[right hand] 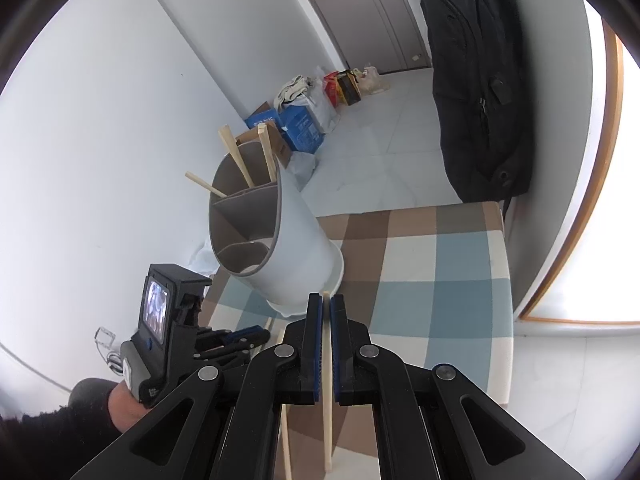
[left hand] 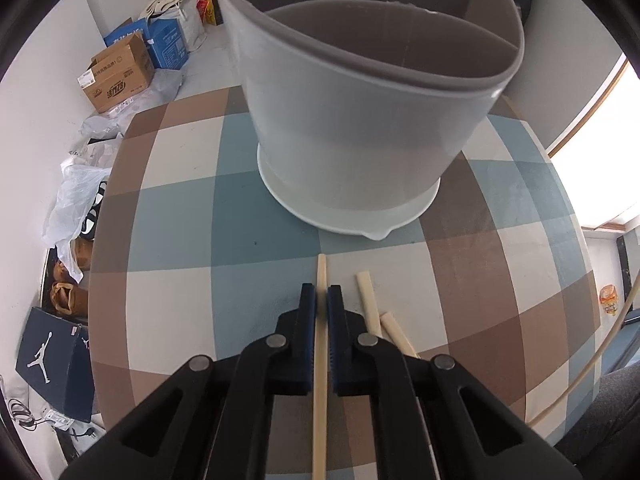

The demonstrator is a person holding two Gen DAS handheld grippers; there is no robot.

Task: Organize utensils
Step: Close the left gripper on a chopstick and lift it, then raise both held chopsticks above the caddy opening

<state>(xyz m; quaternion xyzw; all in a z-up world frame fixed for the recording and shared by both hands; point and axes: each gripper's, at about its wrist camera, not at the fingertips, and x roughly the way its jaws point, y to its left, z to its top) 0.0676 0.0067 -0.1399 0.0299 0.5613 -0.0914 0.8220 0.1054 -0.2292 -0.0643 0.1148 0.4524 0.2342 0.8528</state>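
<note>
A pale grey utensil holder point(left hand: 360, 120) with inner dividers stands on the checked tablecloth point(left hand: 180, 220), just beyond my left gripper point(left hand: 321, 292). That gripper is shut on a light wooden chopstick point(left hand: 321, 270), whose tip pokes out ahead of the pads toward the holder's base. Two more chopsticks point(left hand: 368, 300) lie on the cloth just to its right. In the right wrist view the holder point(right hand: 296, 248) has three chopsticks point(right hand: 240, 160) leaning in its far compartment. My right gripper point(right hand: 326, 300) is shut on another chopstick point(right hand: 328, 400). My left gripper point(right hand: 256, 336) is low beside the holder.
Cardboard and blue boxes point(left hand: 120, 76) and plastic bags point(left hand: 72, 200) crowd the floor left of the table, with a dark shoe box point(left hand: 52, 360) nearer. A black backpack point(right hand: 480, 80) hangs past the table's far edge. A closed door point(right hand: 360, 8) is behind.
</note>
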